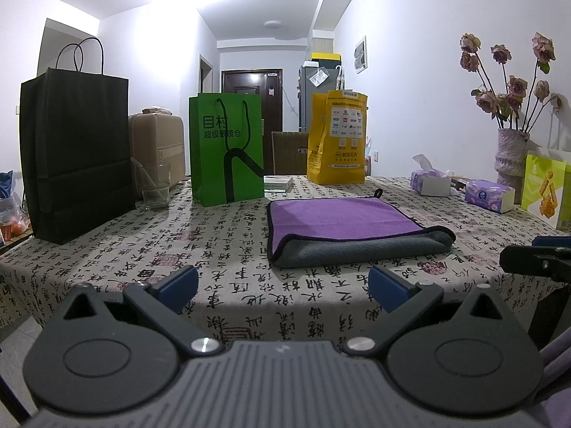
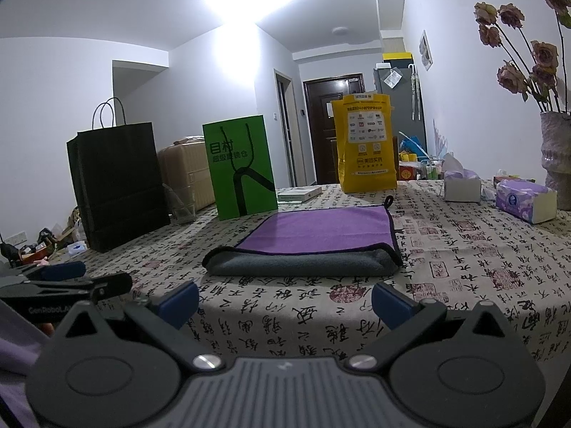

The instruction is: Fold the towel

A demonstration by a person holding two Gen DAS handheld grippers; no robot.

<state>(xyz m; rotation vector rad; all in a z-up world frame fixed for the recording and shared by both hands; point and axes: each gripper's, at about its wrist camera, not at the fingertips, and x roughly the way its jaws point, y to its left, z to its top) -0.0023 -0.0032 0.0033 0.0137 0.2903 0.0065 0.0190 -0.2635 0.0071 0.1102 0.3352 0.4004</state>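
Observation:
A towel (image 1: 342, 221), purple on top and grey underneath, lies folded on the patterned tablecloth (image 1: 228, 235); its grey fold faces me and a small black loop sits at its far corner. It also shows in the right wrist view (image 2: 317, 235). My left gripper (image 1: 283, 289) is open and empty, held off the near table edge, short of the towel. My right gripper (image 2: 285, 301) is open and empty, also near the front edge, apart from the towel. The right gripper shows at the right edge of the left wrist view (image 1: 535, 256), and the left gripper at the left edge of the right wrist view (image 2: 71, 281).
At the back stand a black paper bag (image 1: 75, 149), a glass (image 1: 155, 185), a green bag (image 1: 226, 146), a book (image 1: 278, 182) and a yellow bag (image 1: 337, 135). Tissue packs (image 1: 489, 196), a vase of dried roses (image 1: 510, 160) and a snack bag (image 1: 542, 189) are at the right.

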